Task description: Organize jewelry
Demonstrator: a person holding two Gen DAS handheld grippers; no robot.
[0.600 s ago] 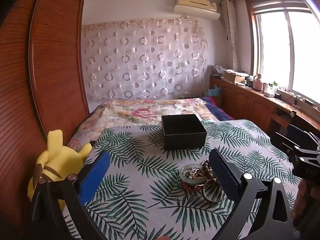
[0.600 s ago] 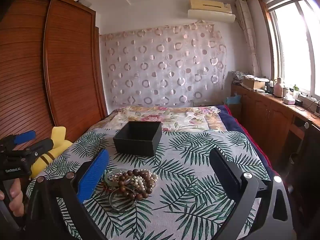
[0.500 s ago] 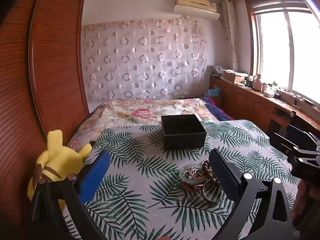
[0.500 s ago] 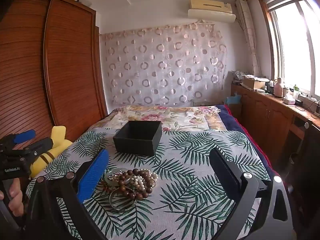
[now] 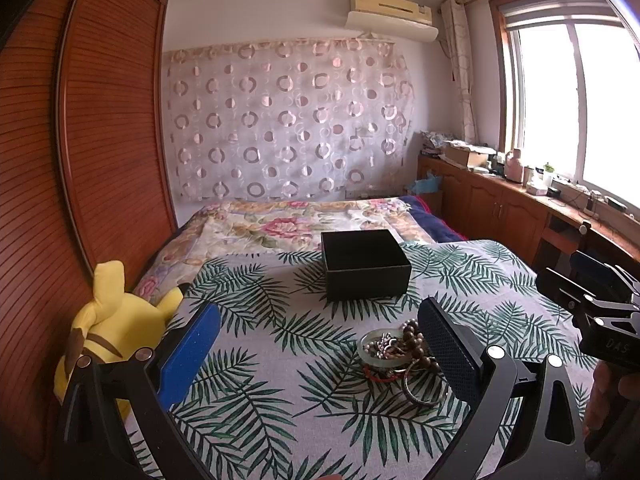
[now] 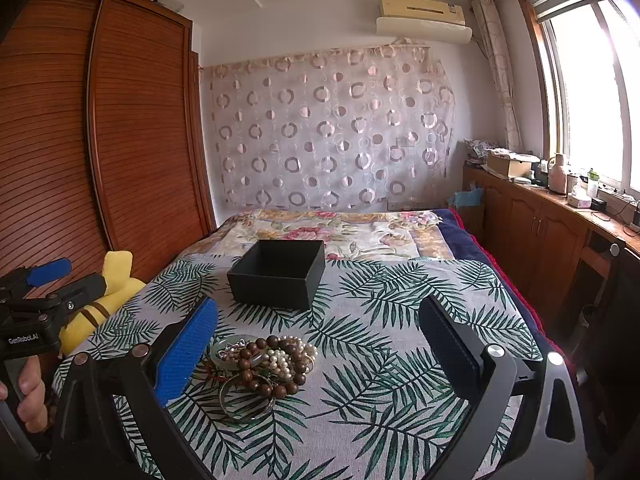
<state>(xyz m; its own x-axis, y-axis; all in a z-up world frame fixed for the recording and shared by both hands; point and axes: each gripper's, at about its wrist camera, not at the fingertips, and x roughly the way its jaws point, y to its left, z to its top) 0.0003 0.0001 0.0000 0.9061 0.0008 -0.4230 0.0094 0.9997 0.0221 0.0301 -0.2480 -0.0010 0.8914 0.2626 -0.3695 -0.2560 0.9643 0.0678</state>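
Note:
A heap of jewelry [image 6: 264, 364] lies on the leaf-print cloth: brown wooden beads, white pearls, a pale bangle and metal rings. In the left wrist view the same jewelry heap [image 5: 396, 354] sits just left of my right-hand finger. Behind it stands an open black box [image 5: 365, 266], also seen as the black box [image 6: 278, 274] in the right wrist view, and it looks empty. My left gripper [image 5: 320, 340] is open, above the cloth, nothing between its fingers. My right gripper [image 6: 318, 338] is open too, with the heap by its blue left pad [image 6: 186, 354].
A yellow plush toy [image 5: 116, 328] leans at the bed's left edge beside the wooden wardrobe [image 5: 80, 160]. Wooden cabinets [image 6: 540, 236] with clutter run along the right under the window. A floral blanket [image 6: 340, 232] covers the bed's far end.

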